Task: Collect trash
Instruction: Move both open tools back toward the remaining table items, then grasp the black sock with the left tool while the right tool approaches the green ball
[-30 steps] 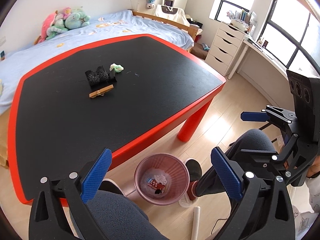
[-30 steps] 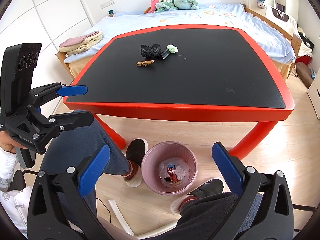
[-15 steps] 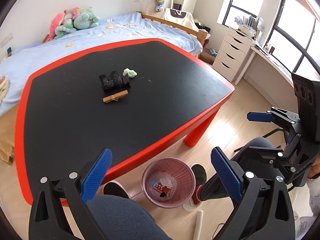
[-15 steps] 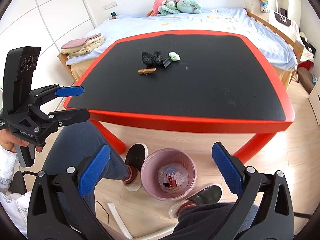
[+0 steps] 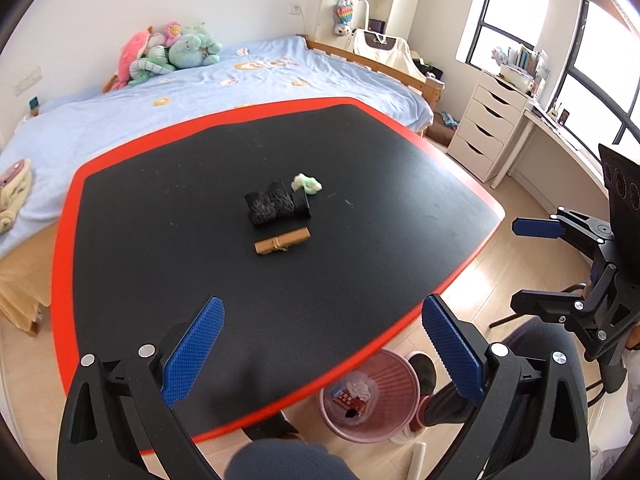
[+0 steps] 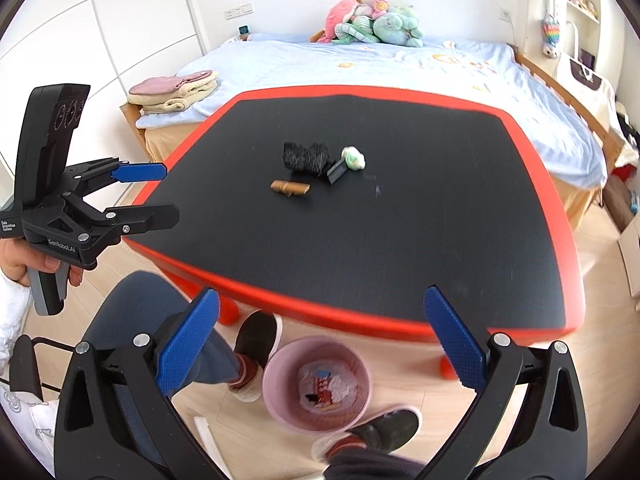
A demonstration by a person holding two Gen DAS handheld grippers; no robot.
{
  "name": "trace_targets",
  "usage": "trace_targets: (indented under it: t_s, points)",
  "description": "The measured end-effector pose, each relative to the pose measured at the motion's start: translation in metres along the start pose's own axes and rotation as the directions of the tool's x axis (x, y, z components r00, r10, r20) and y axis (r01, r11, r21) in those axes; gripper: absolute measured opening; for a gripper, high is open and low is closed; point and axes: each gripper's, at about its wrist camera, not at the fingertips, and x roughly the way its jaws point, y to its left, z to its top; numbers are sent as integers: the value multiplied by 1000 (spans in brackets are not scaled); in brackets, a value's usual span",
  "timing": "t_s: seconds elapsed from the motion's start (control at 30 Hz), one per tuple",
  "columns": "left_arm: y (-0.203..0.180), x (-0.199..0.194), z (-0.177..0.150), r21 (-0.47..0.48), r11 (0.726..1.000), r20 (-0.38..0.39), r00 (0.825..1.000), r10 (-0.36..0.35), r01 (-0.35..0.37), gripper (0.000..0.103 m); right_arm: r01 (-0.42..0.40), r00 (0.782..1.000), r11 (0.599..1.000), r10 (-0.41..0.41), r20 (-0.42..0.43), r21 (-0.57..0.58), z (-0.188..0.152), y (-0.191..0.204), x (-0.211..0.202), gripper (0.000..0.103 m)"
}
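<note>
While both grippers are hovering with jaws spread wide and holding nothing, the left gripper (image 5: 320,354) and right gripper (image 6: 322,338) are filling the lower frame. Near the centre of the red-rimmed black table (image 5: 168,216), a brown rolled paper stick (image 5: 282,241) is lying with its long axis running left to right, beside a black crumpled wad (image 5: 272,203) and a green-white scrap (image 5: 306,184). Below the table edge, a pink ribbed plastic bin (image 6: 317,385) is sitting on the floor.

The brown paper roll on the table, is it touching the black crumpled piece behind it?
Apart. In the left wrist view a strip of bare black tabletop separates the brown paper roll from the black crumpled piece.
</note>
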Motion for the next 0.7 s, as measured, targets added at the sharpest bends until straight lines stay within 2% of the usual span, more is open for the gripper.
trace_targets:
  t_s: [0.37,0.7]
  points:
    - [30,43,40,-9,1000,-29,1000,5,-6,95,-12,1000,999,12,-4,-49,66,-27,52,100]
    - [51,96,61,-21,1000,-85,996,-20,18,95,-36,999,997,34,-37,-68,104,-53,116,100]
